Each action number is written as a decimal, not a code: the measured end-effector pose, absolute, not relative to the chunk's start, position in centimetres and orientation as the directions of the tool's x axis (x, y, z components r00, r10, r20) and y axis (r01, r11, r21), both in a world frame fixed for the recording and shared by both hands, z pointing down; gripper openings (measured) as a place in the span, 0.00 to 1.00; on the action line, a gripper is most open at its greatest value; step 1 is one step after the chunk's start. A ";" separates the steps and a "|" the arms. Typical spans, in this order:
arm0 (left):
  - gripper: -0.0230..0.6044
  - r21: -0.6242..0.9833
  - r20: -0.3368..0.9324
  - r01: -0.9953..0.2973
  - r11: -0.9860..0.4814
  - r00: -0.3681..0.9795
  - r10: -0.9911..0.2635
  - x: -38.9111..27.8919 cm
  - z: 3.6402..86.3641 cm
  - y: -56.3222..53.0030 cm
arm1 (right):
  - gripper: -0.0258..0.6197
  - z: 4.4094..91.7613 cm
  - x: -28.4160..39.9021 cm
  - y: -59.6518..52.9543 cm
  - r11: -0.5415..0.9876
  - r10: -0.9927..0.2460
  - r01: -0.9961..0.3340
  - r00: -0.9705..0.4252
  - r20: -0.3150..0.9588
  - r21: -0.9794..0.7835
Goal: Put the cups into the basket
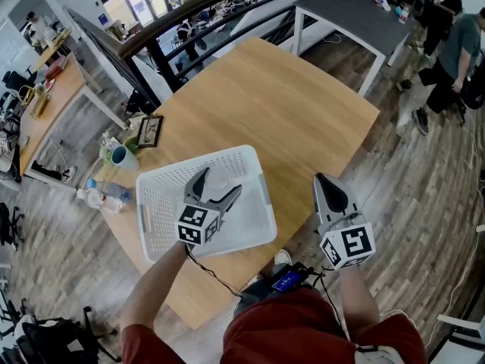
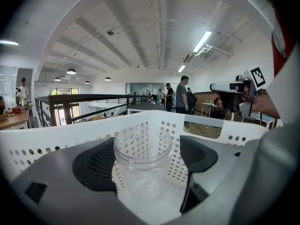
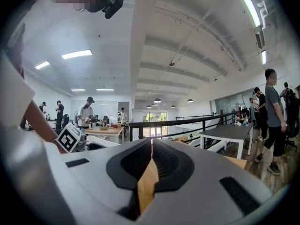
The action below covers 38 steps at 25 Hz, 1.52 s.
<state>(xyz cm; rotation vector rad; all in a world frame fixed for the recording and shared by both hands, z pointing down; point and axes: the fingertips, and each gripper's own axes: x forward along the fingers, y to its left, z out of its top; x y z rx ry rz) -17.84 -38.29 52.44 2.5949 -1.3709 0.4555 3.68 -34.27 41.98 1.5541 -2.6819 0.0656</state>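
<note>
Wooden table, pale and rounded at the corners, seen from above beside a dark railing; a white perforated basket sits on its near left part.

Left side: my bare forearm reaches forward and slightly to the right from the table's near edge, bringing the left gripper over the inside of the basket, its marker cube toward me. In the left gripper view, the left gripper has its jaws spread, with a clear plastic cup upright between the two dark pads and the basket wall behind it. The cup appears to stand on the basket floor. A gap shows between its wall and the right-hand pad; whether the left-hand pad touches it I cannot settle, since the rim overlaps that pad's edge.

Right side: my arm runs straight ahead at the table's near right edge, well apart from the basket. The right gripper points forward, level with the tabletop. In the right gripper view, the right gripper has its pads pressed together with nothing between them.

Left edge of the table: a green mug and a small dark frame.
</note>
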 end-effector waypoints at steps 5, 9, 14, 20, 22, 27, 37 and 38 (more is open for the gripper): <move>0.74 0.011 0.352 -0.827 -0.562 0.530 -0.772 -17.9 52.6 -38.3 | 0.06 41.8 3.5 -34.3 0.498 -0.866 -0.867 -0.498 0.053 -0.012; 0.75 0.015 0.351 -0.831 -0.556 0.525 -0.776 -17.8 52.2 -38.3 | 0.06 41.5 3.7 -34.4 0.500 -0.865 -0.866 -0.499 0.050 -0.011; 0.75 0.029 0.349 -0.838 -0.545 0.519 -0.780 -17.8 51.9 -38.2 | 0.06 41.3 3.7 -34.3 0.506 -0.861 -0.862 -0.506 0.045 -0.007; 0.75 0.030 0.343 -0.846 -0.532 0.509 -0.789 -18.3 51.5 -38.4 | 0.06 41.2 3.3 -34.4 0.515 -0.856 -0.857 -0.515 0.032 -0.002; 0.75 0.033 0.340 -0.849 -0.528 0.506 -0.792 -18.4 51.3 -38.3 | 0.06 41.1 3.4 -34.4 0.512 -0.859 -0.859 -0.511 0.032 -0.006; 0.75 0.019 0.322 -0.847 -0.532 0.508 -0.798 -18.2 50.5 -38.1 | 0.06 40.8 3.3 -34.3 0.510 -0.860 -0.860 -0.510 0.026 -0.012; 0.75 0.035 0.270 -0.859 -0.510 0.500 -0.823 -18.8 47.7 -37.5 | 0.06 40.4 3.2 -34.0 0.519 -0.855 -0.855 -0.519 0.016 0.001; 0.75 0.043 0.261 -0.862 -0.505 0.498 -0.827 -18.9 47.3 -37.3 | 0.06 40.3 3.1 -34.0 0.521 -0.854 -0.854 -0.520 0.014 0.002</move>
